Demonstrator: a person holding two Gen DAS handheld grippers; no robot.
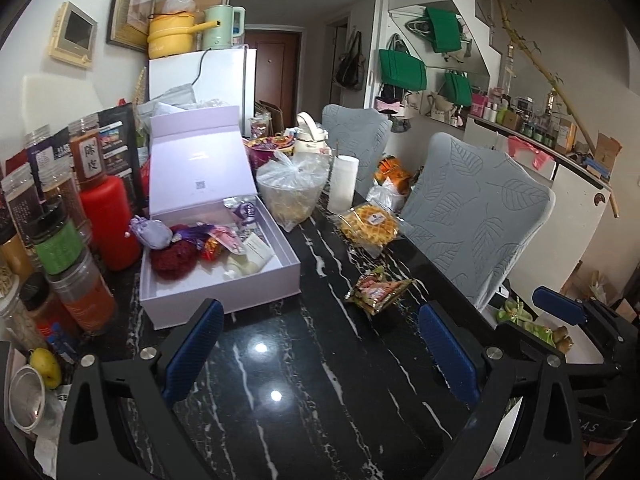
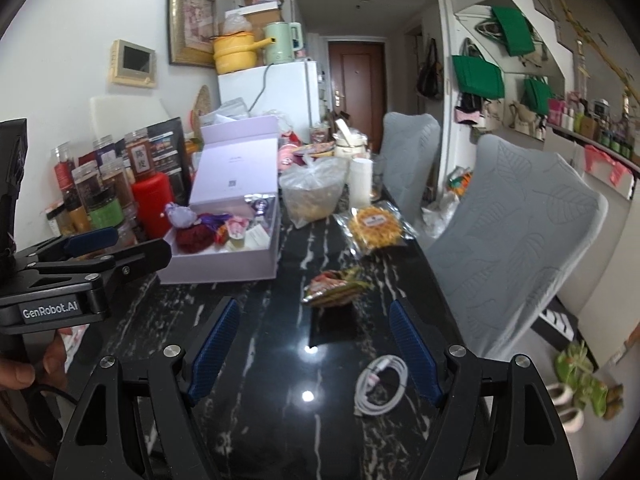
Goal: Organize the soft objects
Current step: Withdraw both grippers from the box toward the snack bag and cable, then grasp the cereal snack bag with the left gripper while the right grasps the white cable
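"GenRobot.AI" — on the left gripper [image 2: 96, 240] body; "陈皮" — jar [image 1: 86, 148] label

The right gripper [image 2: 314, 350] hangs with its blue fingers [image 2: 214, 346] wide apart and nothing between them over a black table [image 2: 256, 420], where a white cable [image 2: 380, 386] lies coiled, a snack bag [image 2: 334, 288] lies ahead, and an open purple box [image 2: 224, 256] holds a red pouch [image 2: 196, 236].

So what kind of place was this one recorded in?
Most likely a small lived-in flat, at its dining table. A black marbled table crowded with snacks and spice jars, a white fridge topped with a yellow pot, and tote bags on the wall suggest it.
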